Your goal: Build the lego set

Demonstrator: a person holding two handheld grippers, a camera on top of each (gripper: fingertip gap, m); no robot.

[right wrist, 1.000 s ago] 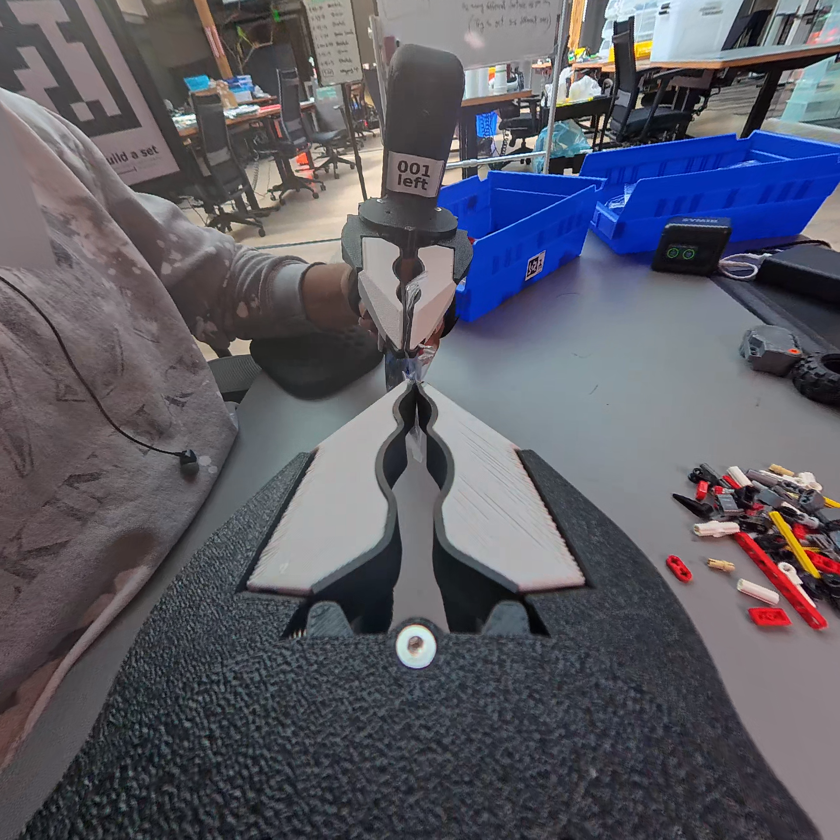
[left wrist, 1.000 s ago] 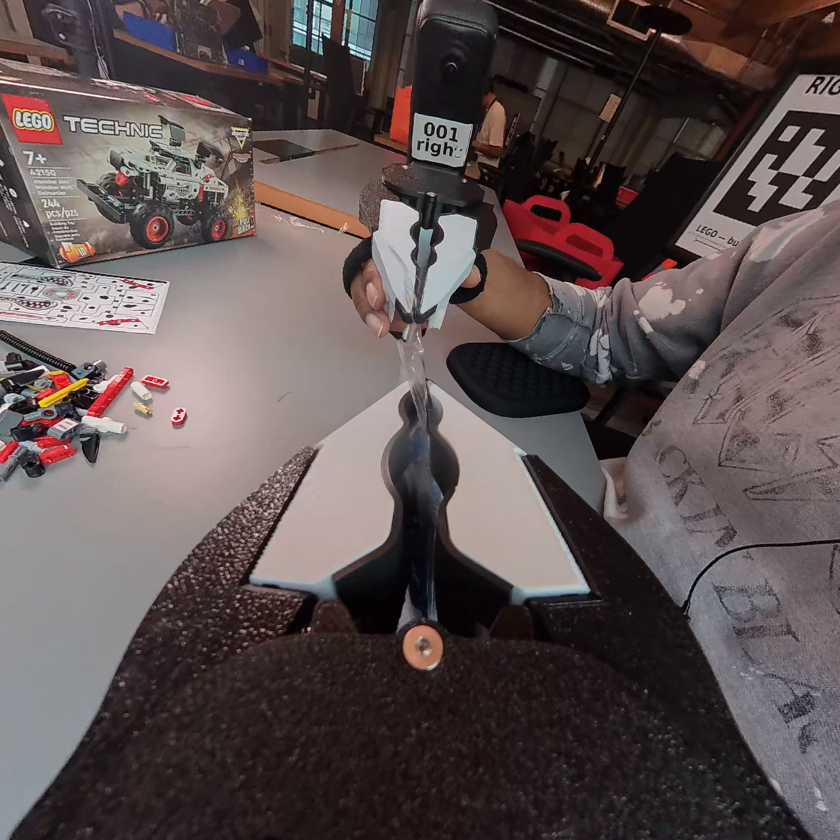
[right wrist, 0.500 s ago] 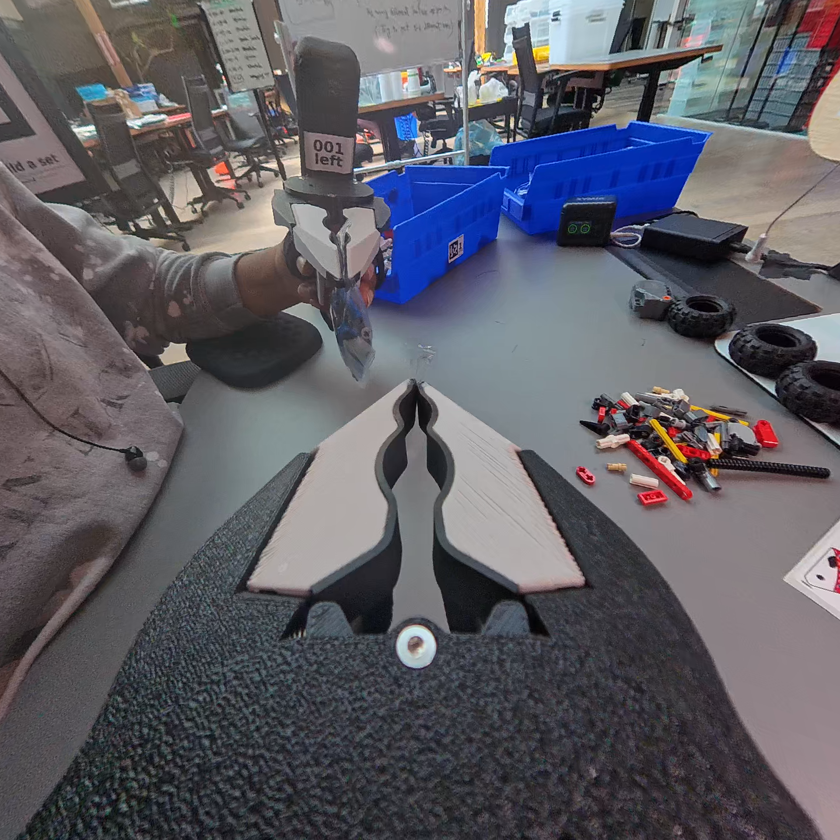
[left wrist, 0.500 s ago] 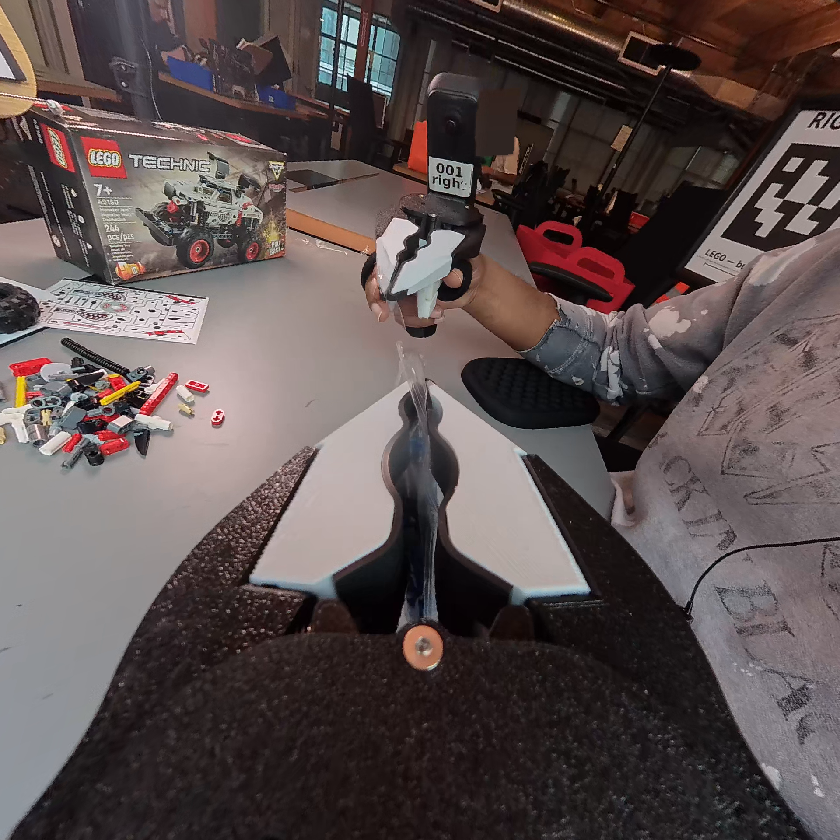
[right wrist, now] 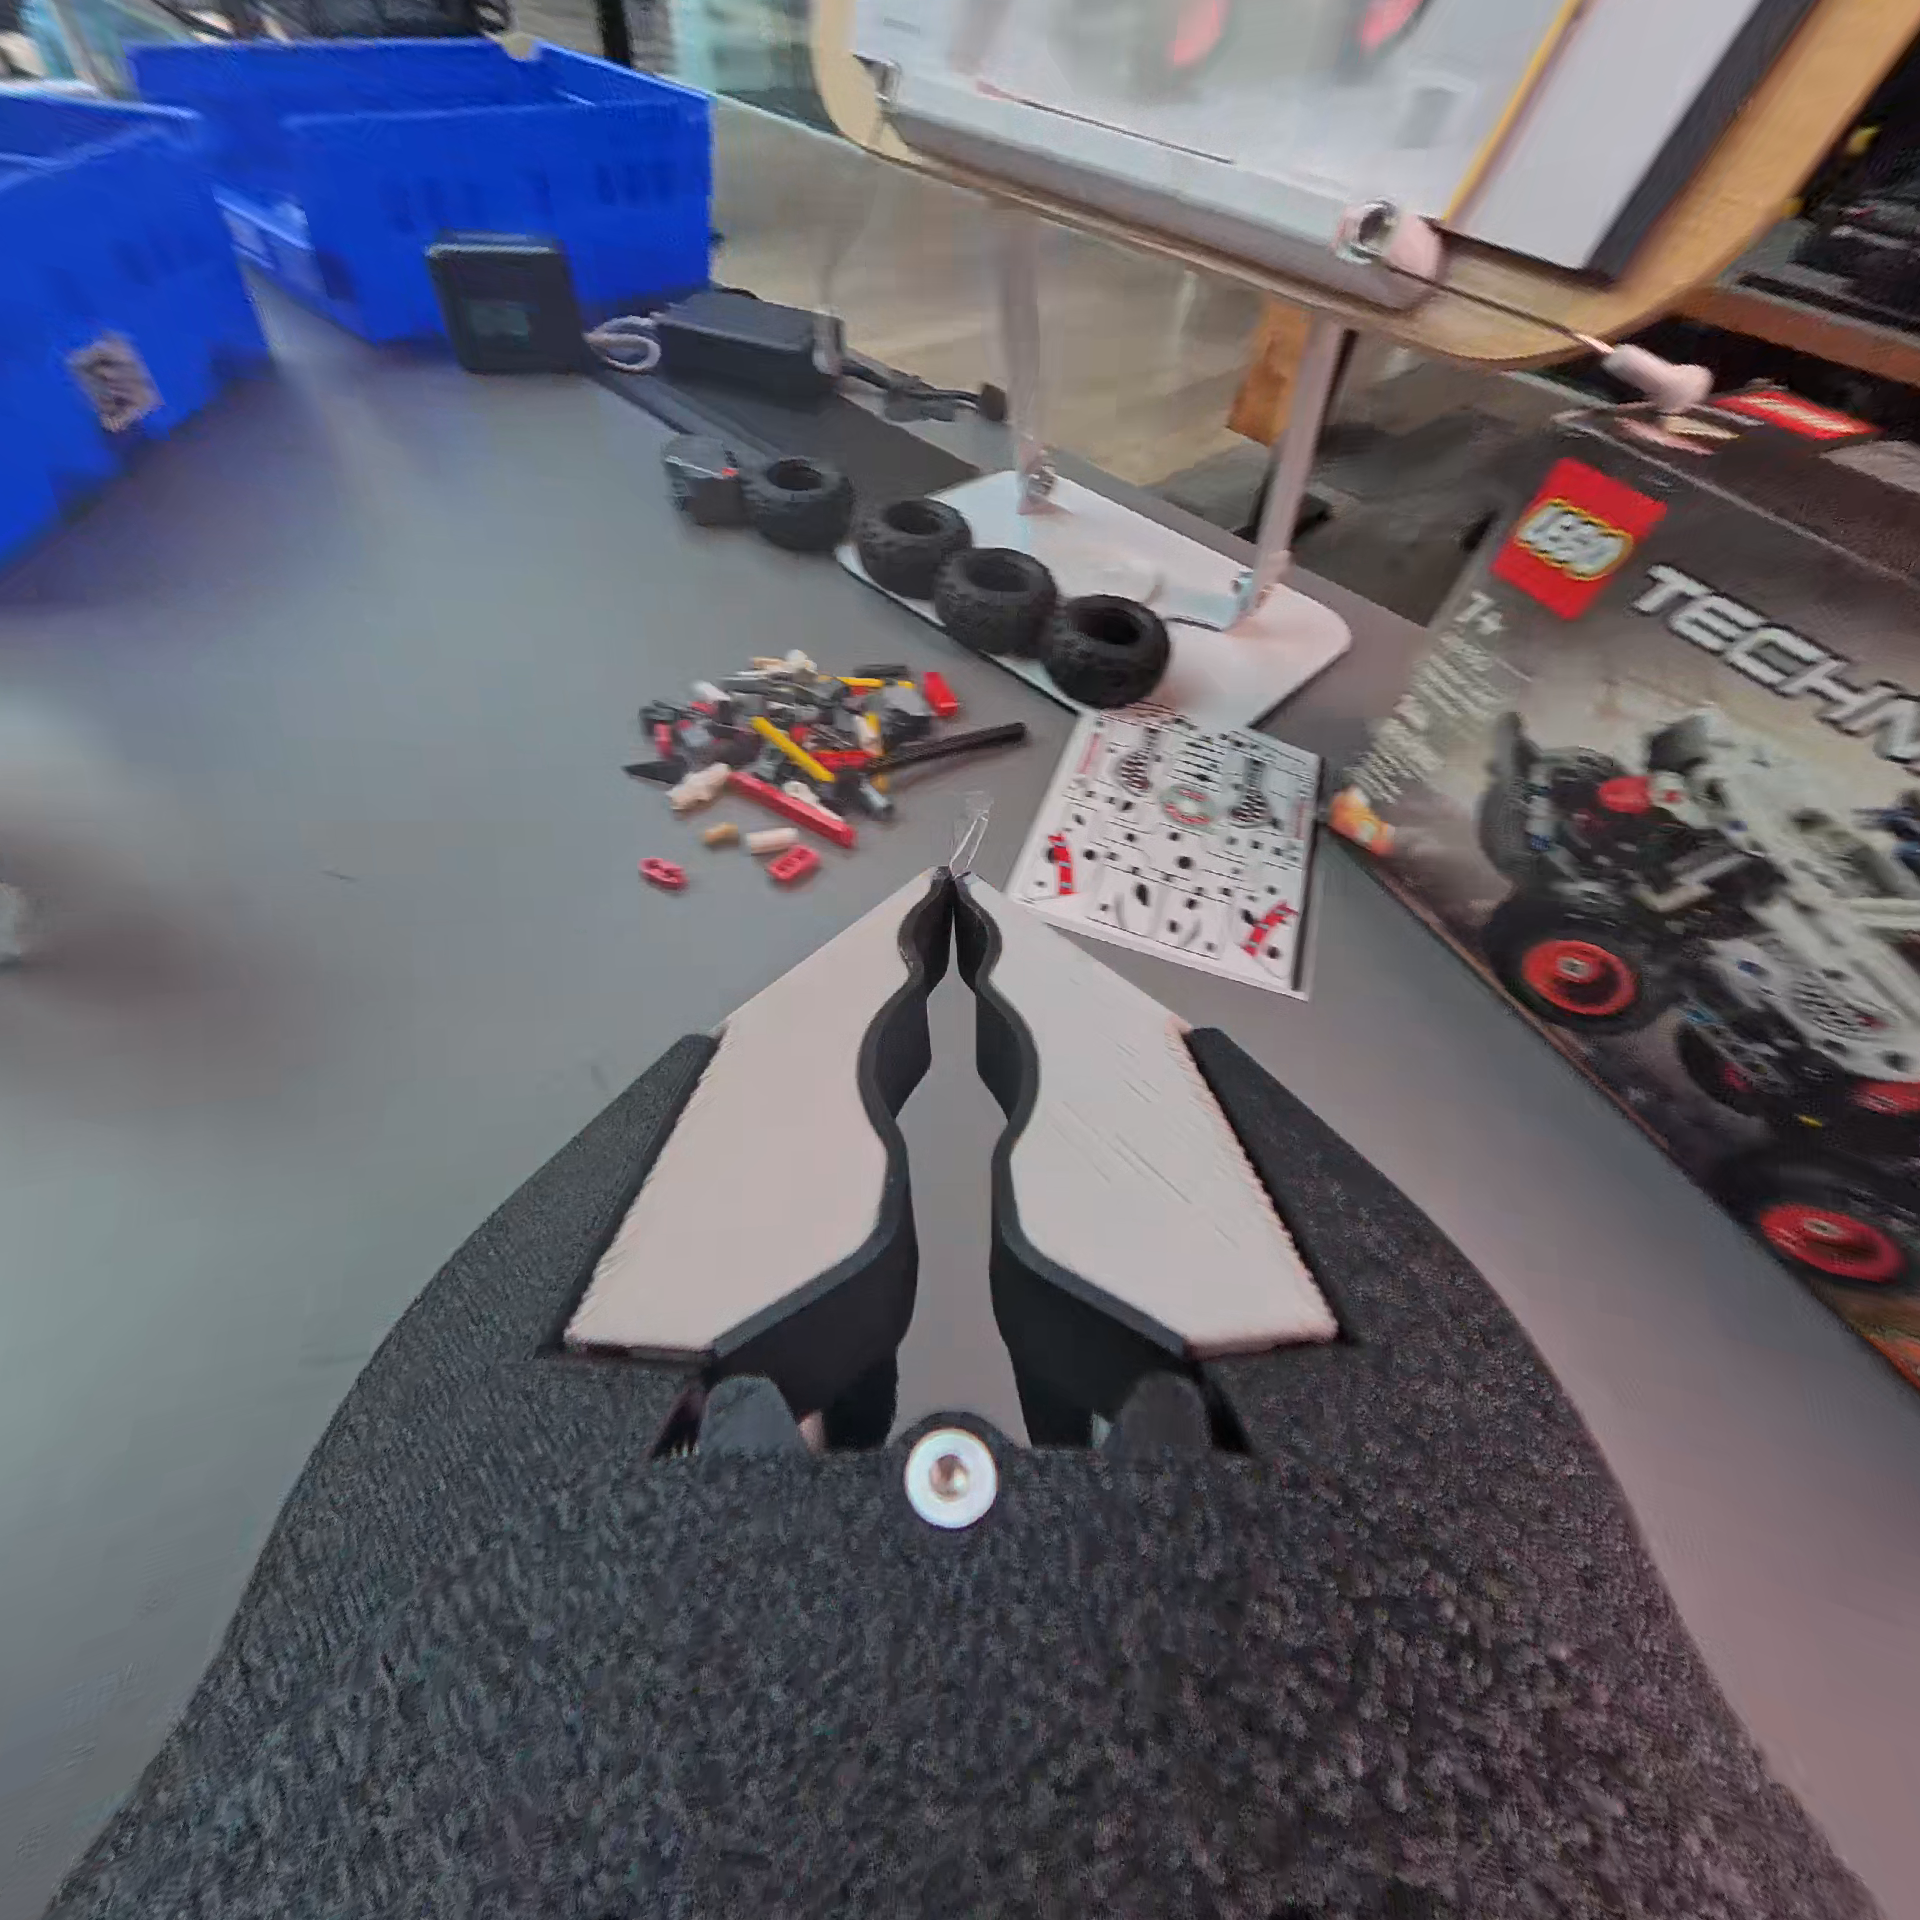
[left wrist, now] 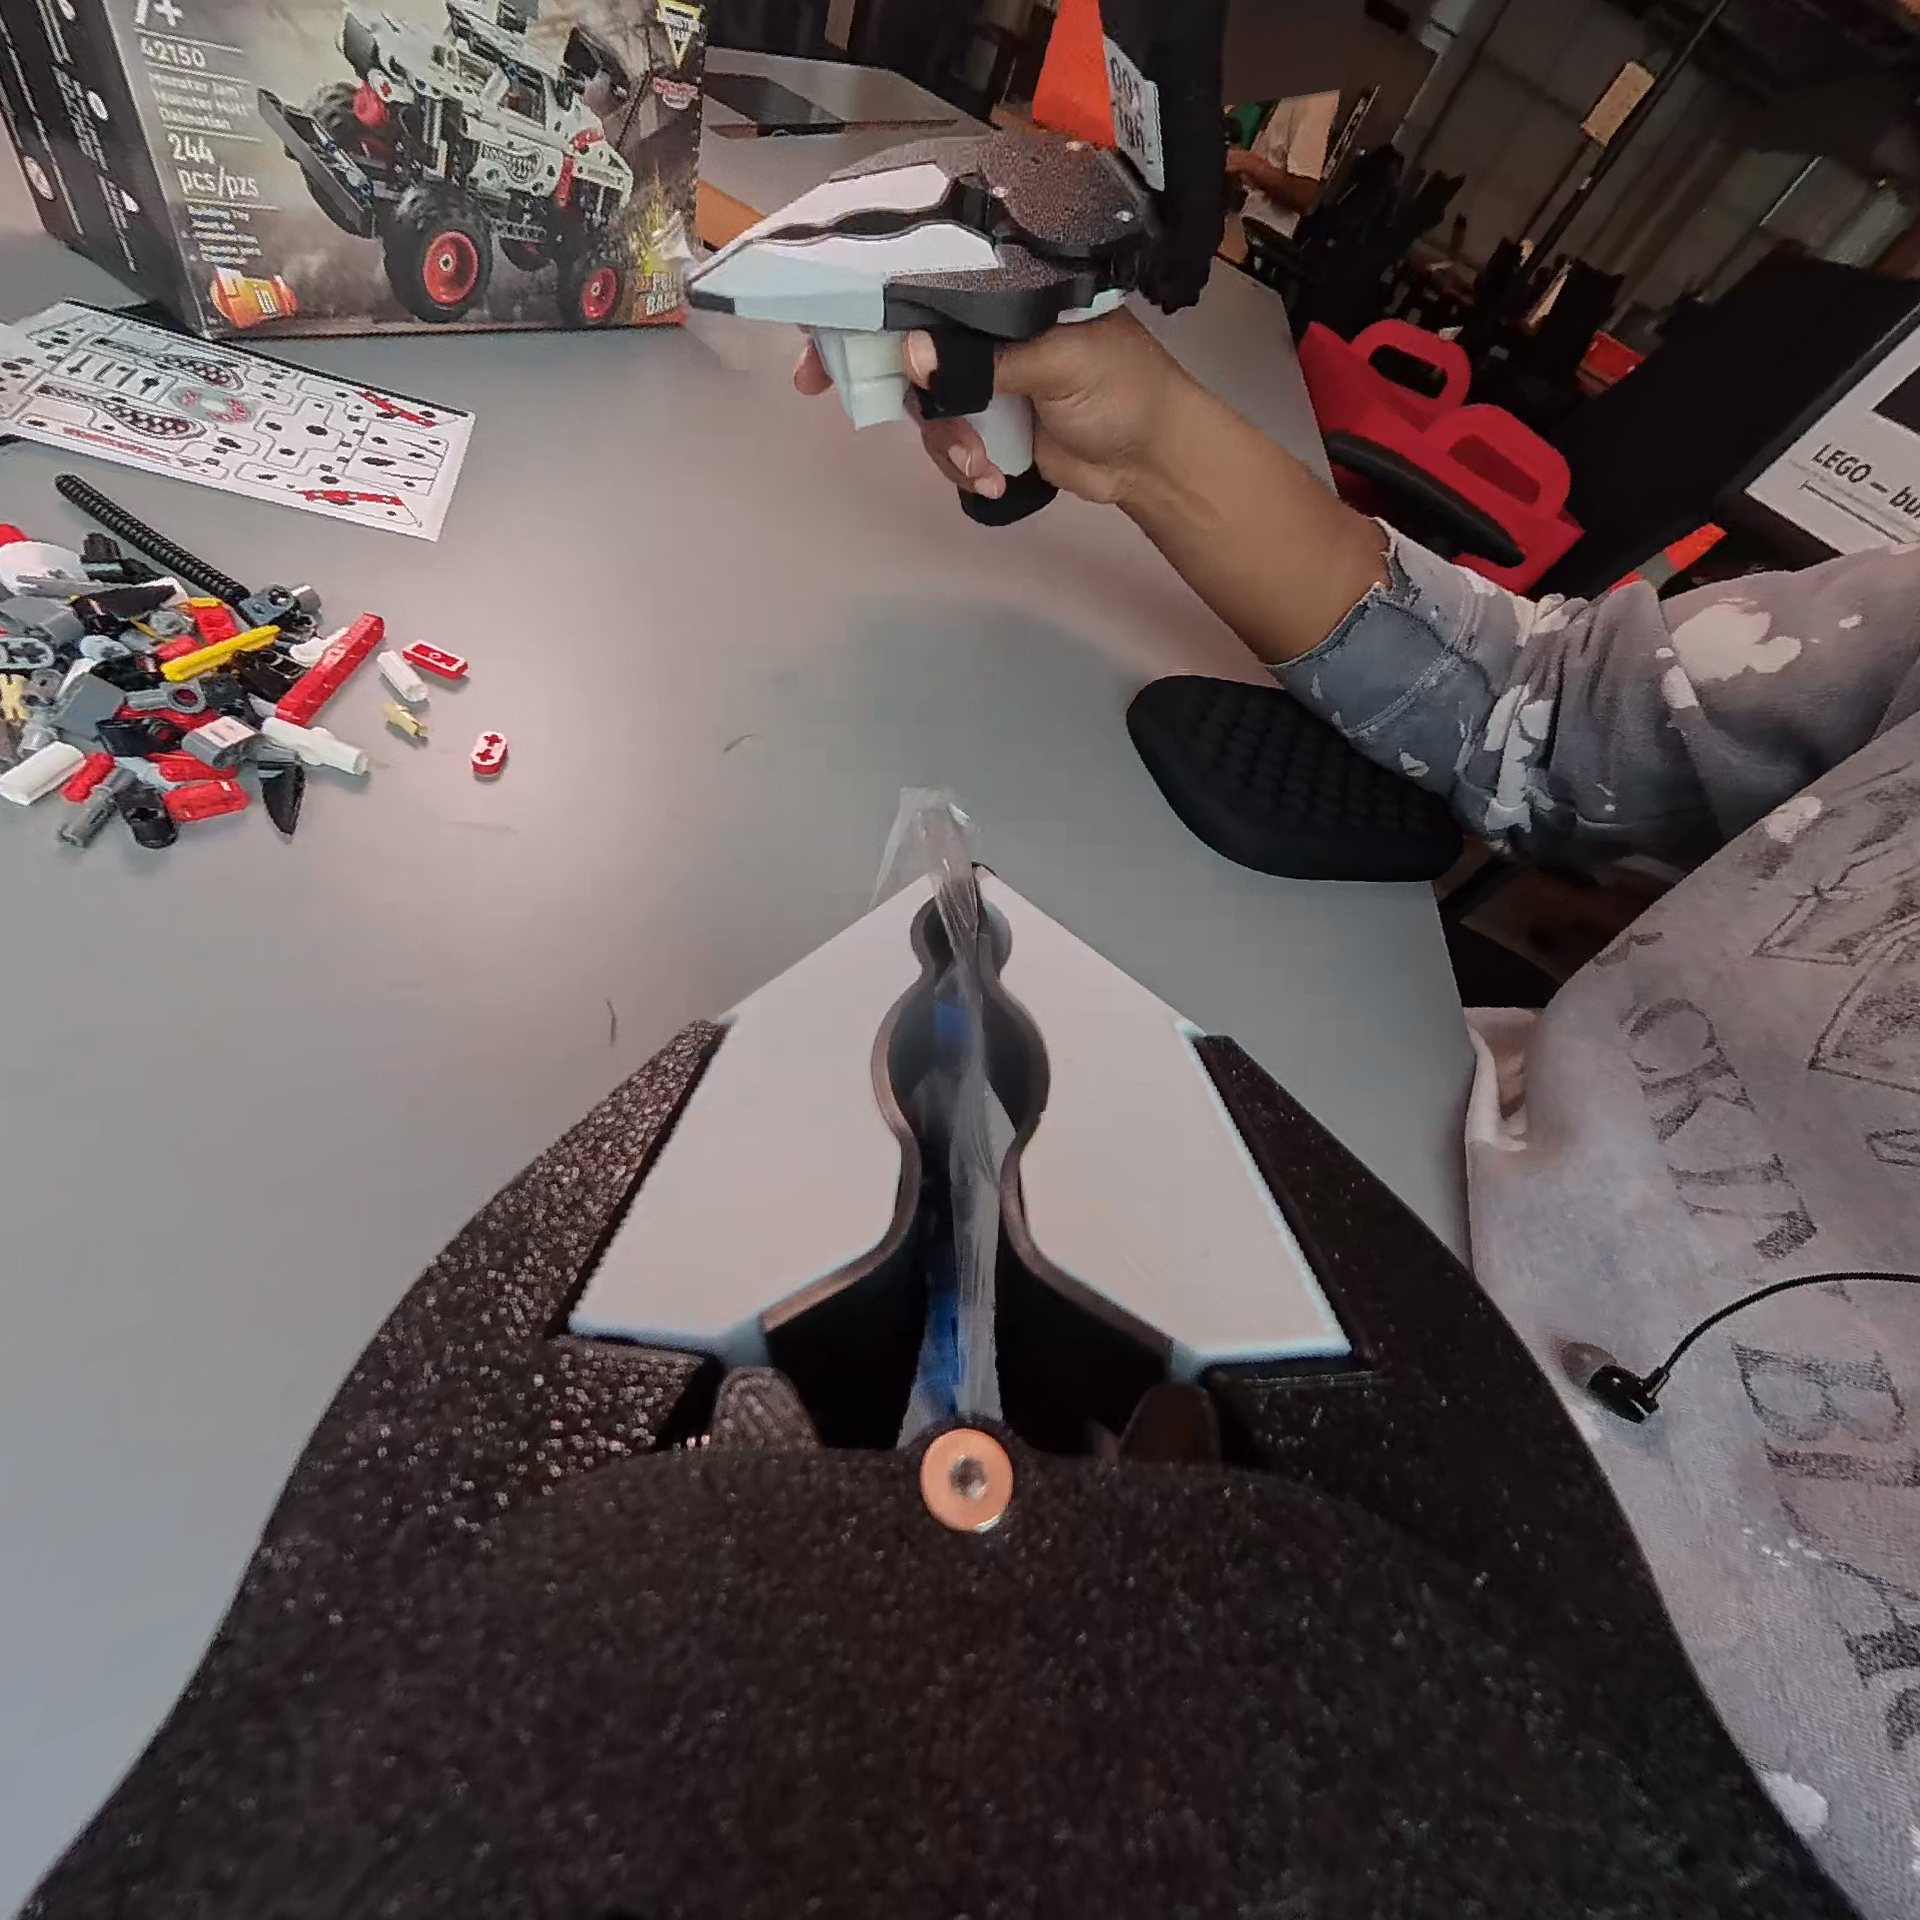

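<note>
place: workshop or lab-style workspace | work surface: wide grey bench (right wrist: pixel 312 727) | storage: blue plastic bins (right wrist: pixel 416 177) at its far edge | electronics: small black device (right wrist: pixel 506 301) and cabled power brick (right wrist: pixel 743 338) | background: dark office chairs (left wrist: pixel 1382 218), red plastic seats (left wrist: pixel 1455 457), large printed marker board (left wrist: pixel 1860 457), exposed dim interior

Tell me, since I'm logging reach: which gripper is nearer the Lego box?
Right. The right gripper hovers just beside the Lego box; the left gripper sits farther back, holding a plastic bag.
</note>
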